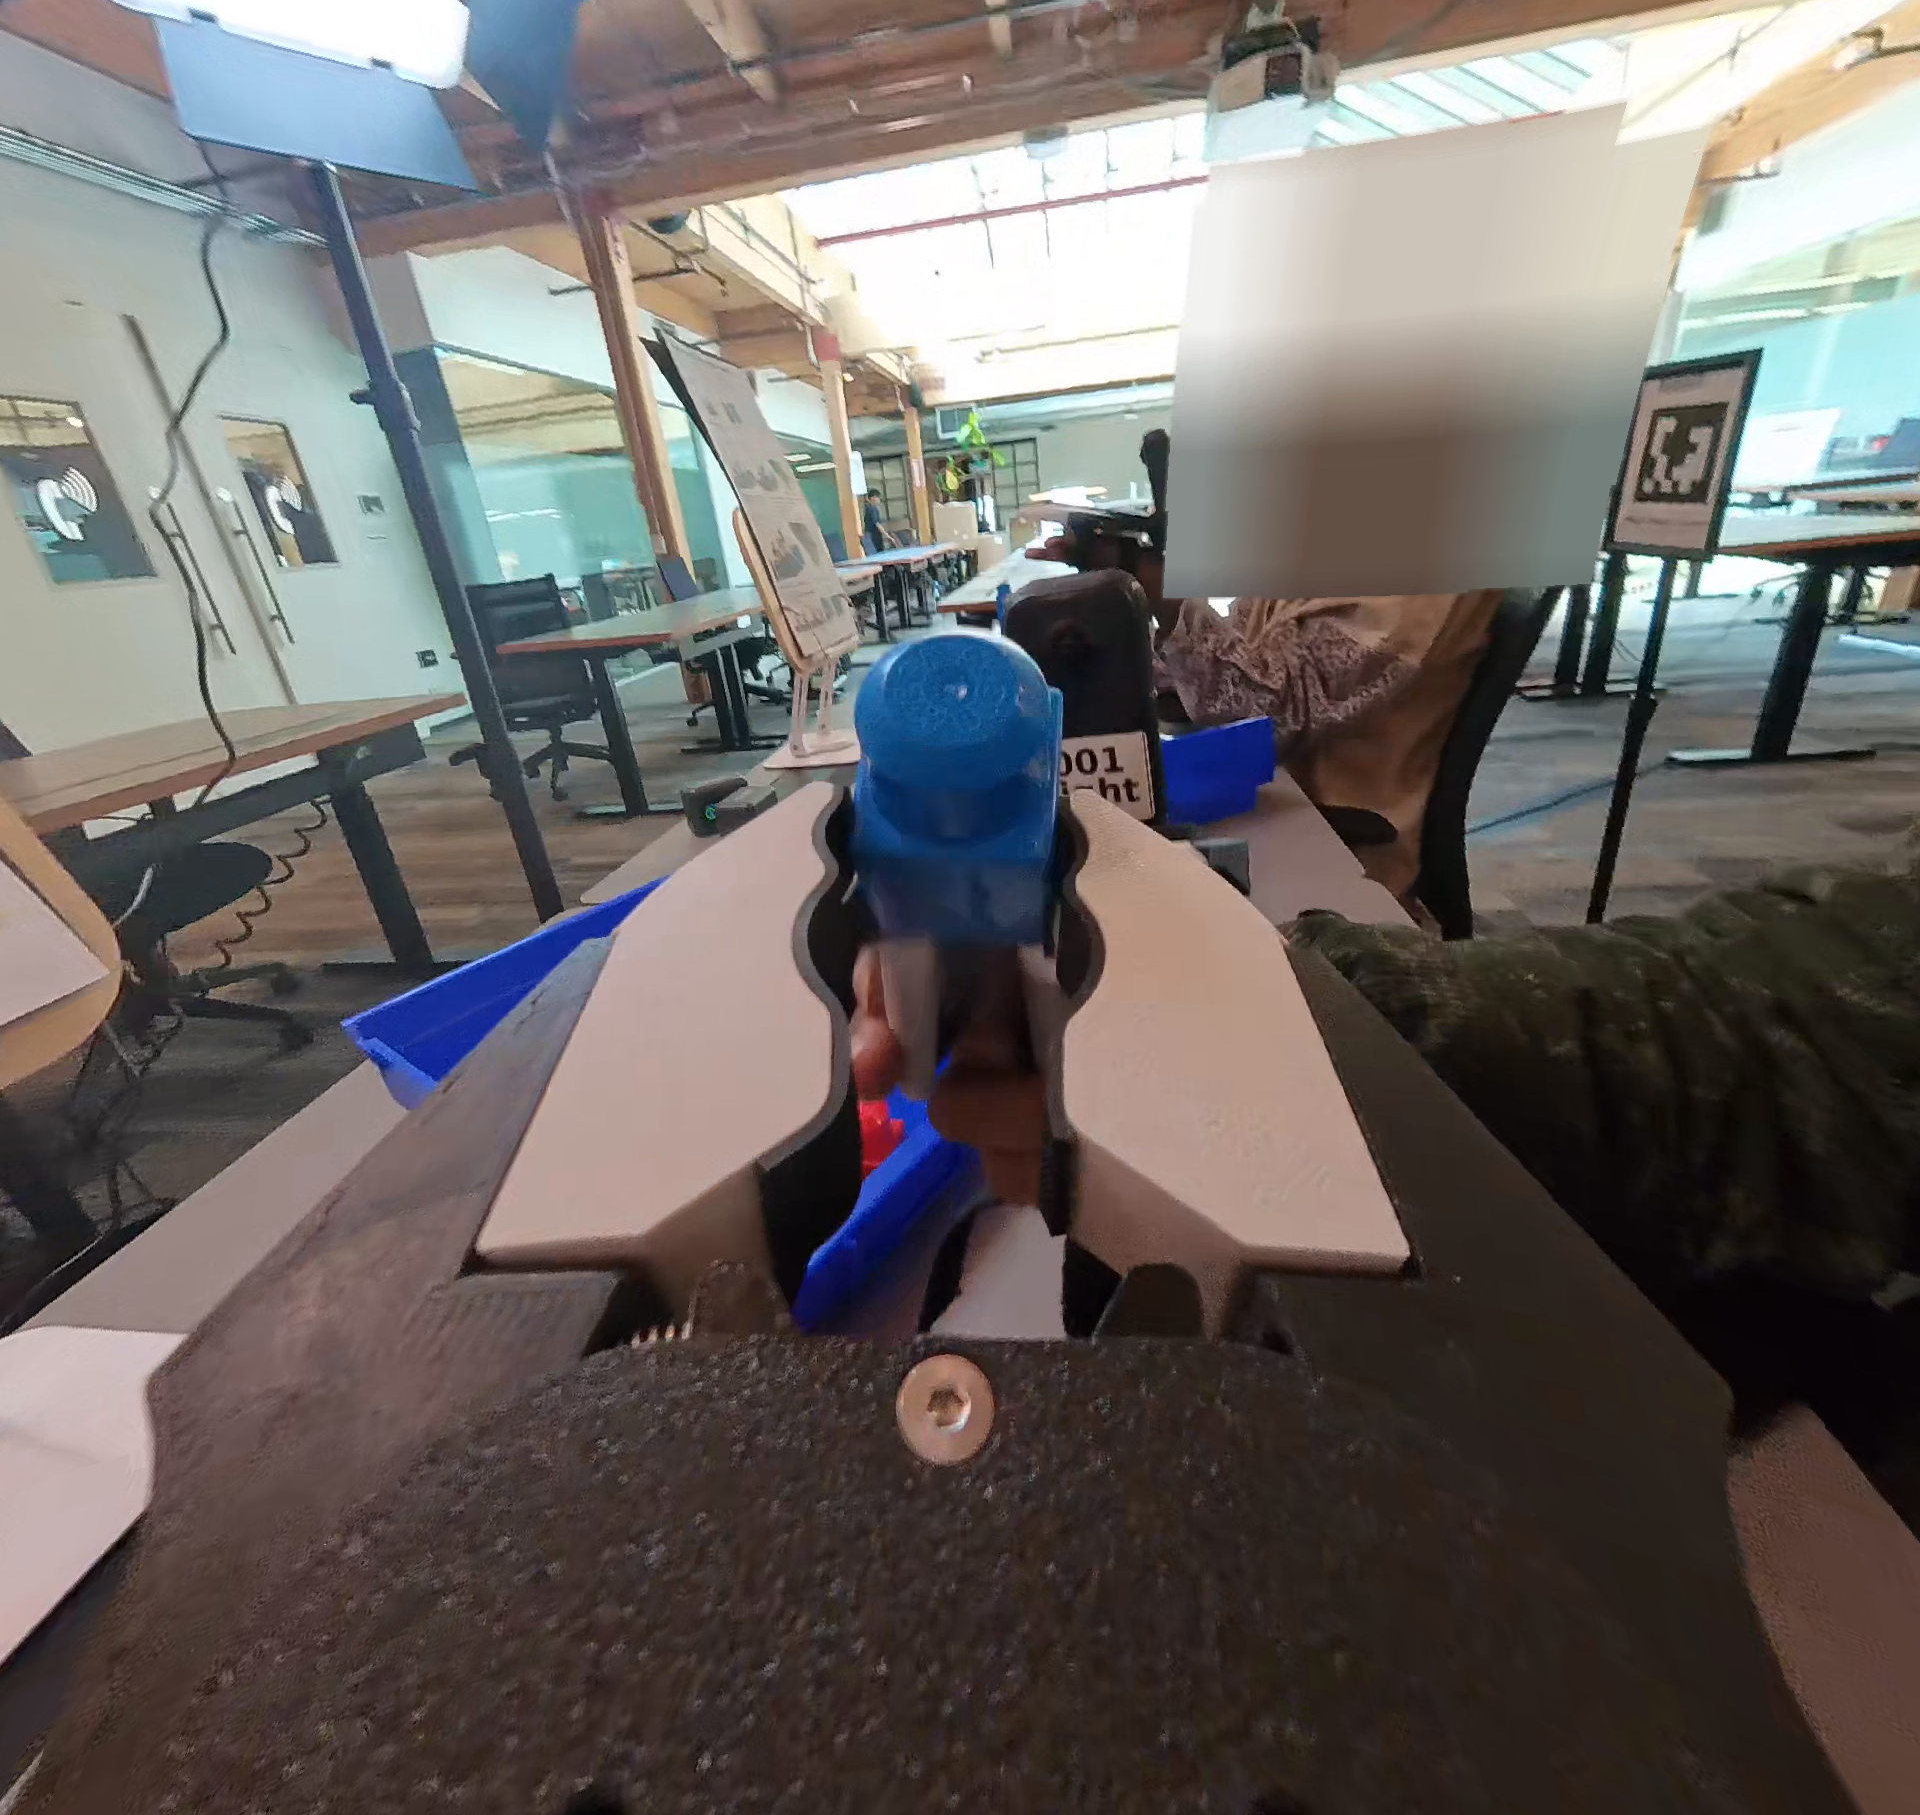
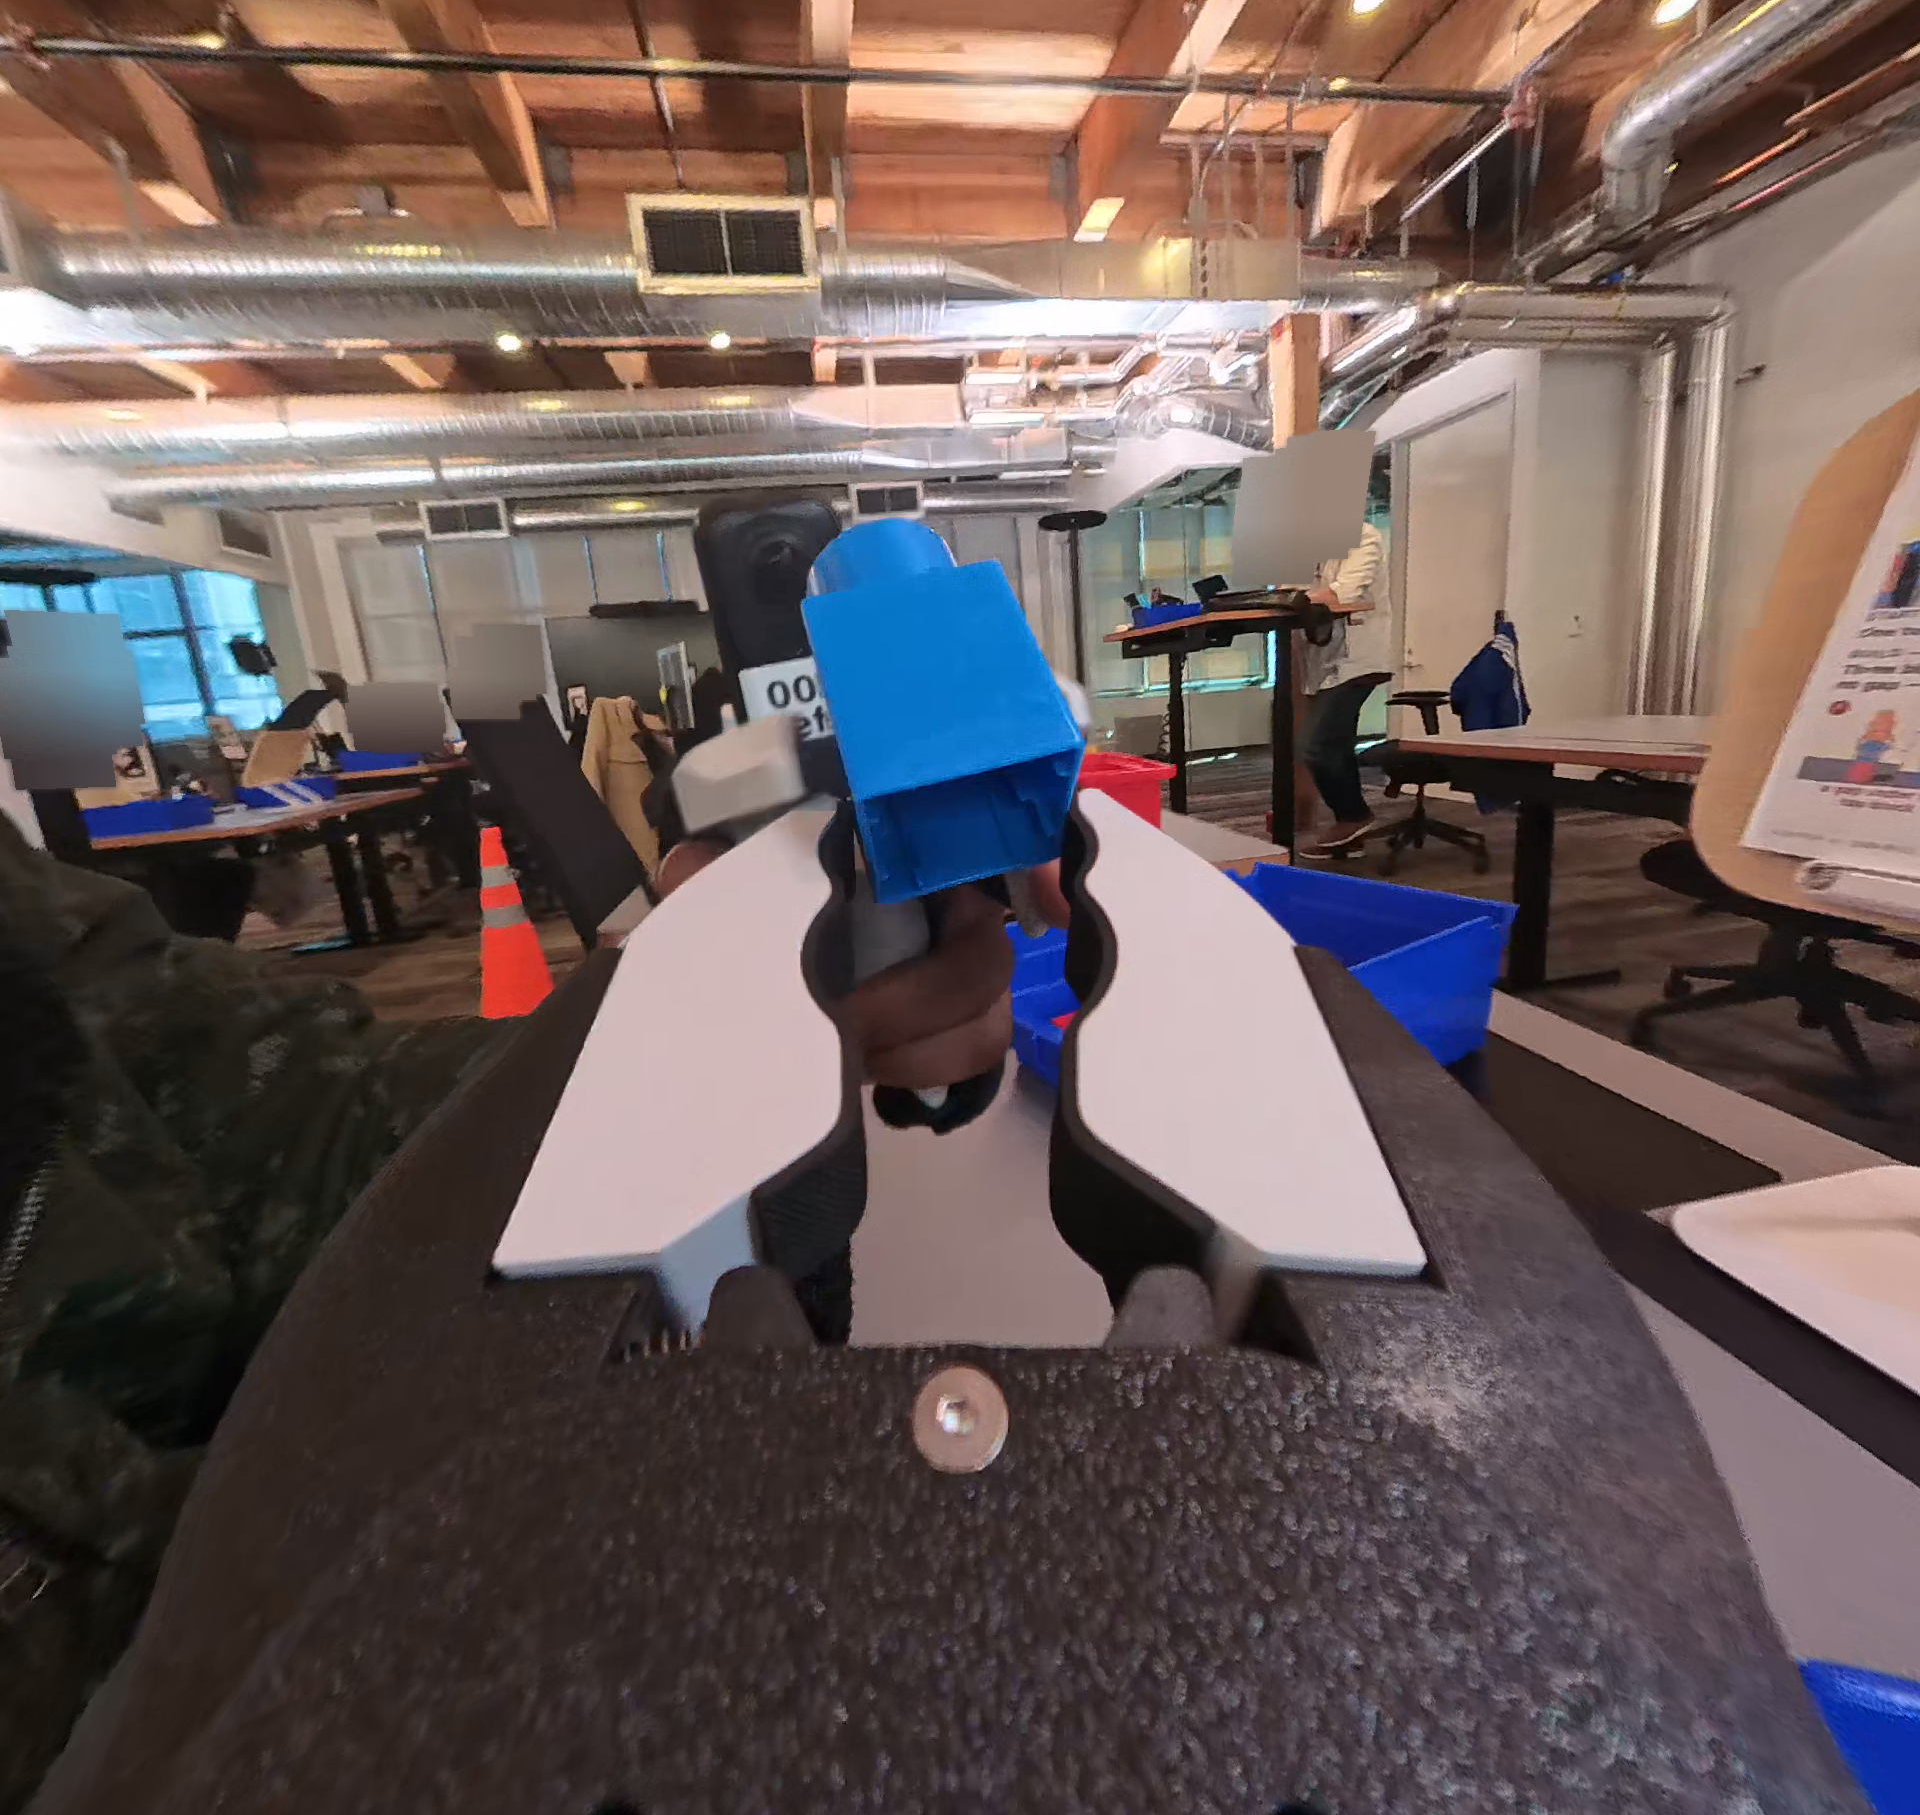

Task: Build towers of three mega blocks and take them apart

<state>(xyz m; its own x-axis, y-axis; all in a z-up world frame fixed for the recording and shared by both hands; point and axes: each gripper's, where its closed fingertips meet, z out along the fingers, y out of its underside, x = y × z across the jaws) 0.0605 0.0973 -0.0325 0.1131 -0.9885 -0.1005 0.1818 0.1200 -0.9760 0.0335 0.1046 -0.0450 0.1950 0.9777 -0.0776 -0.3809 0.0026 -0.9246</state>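
Both grippers meet in mid-air above the tabletop (image 2: 1621, 1069). The left gripper (image 1: 956, 872) and right gripper (image 2: 961, 861) each pinch 1 blue mega block (image 1: 951, 778) (image 2: 940, 726) between narrowed fingers, over blue bins (image 2: 1382, 934).

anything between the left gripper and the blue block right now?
Nothing visible. The blue block already sits between the left gripper fingertips, touching both. The right gripper faces it at the block's hollow end; whether it grips too is unclear.
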